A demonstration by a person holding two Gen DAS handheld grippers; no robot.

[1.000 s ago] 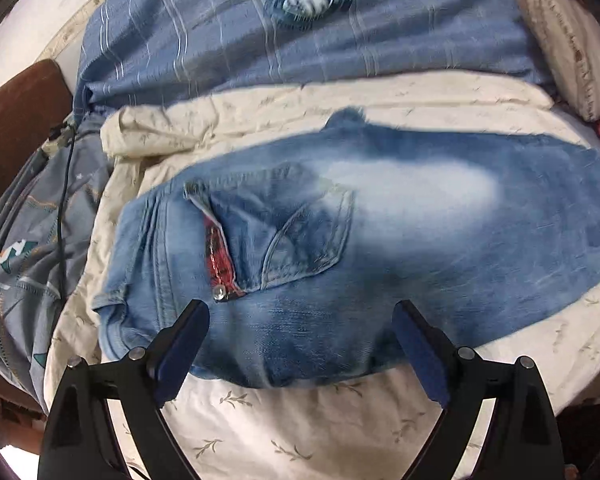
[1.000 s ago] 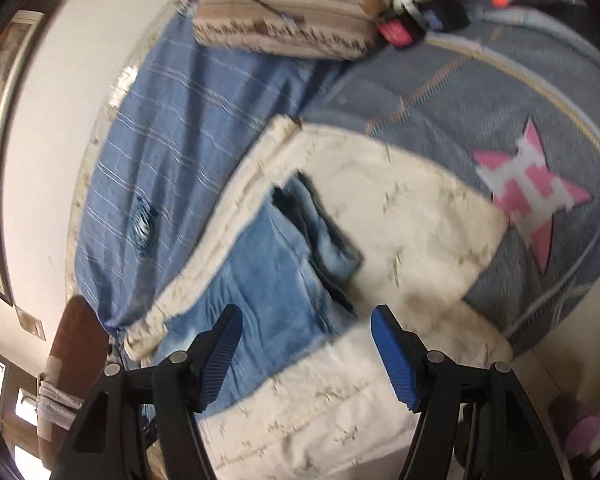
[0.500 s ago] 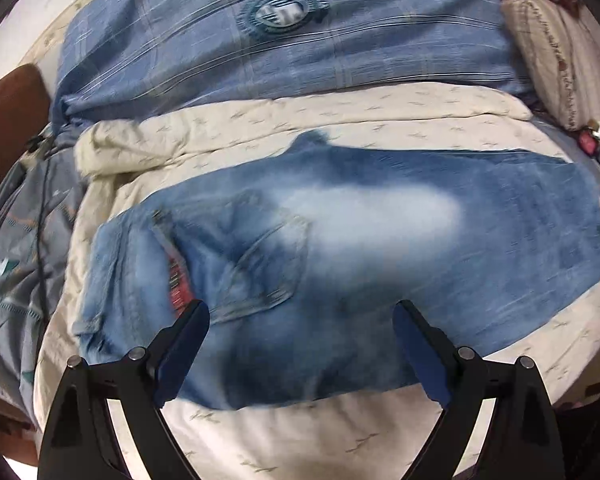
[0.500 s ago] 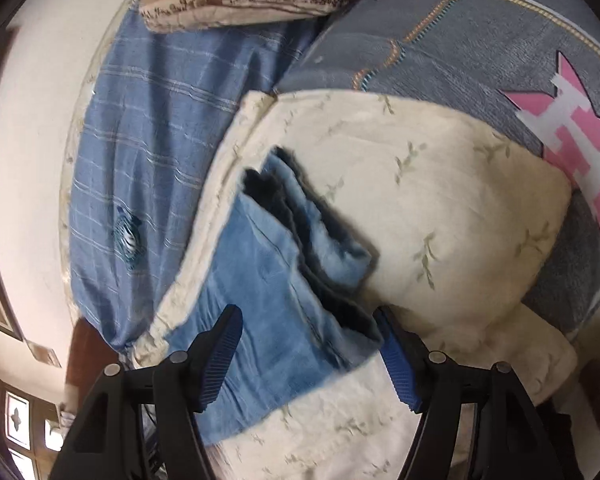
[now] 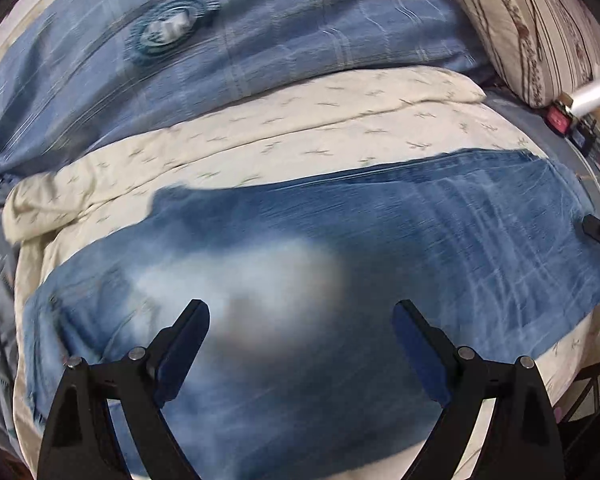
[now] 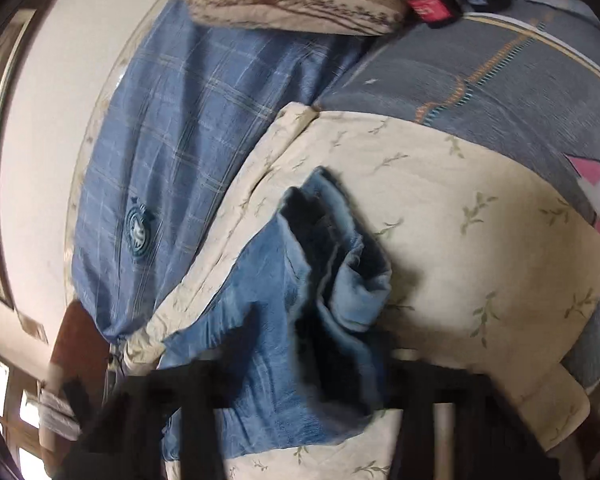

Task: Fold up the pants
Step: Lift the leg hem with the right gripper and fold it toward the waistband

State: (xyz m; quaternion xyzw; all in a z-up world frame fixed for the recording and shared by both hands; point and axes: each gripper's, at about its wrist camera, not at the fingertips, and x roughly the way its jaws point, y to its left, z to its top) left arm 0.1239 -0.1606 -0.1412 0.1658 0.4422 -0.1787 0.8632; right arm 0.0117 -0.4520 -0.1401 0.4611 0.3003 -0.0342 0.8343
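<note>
Faded blue denim pants lie flat on a cream leaf-print quilt on the bed. The left tongs hover wide above the seat; the right tongs, blurred, have just been closing at the bunched hems, grip unclear. Both layers should be pinched before lifting.

The pants were faded blue denim jeans, lying flat and lengthwise across a cream leaf-print quilt on the bed. A pale, washed-out patch marked the near-left part. At the right end, the leg hems were bunched and rumpled, showing a dark inner side.
</note>
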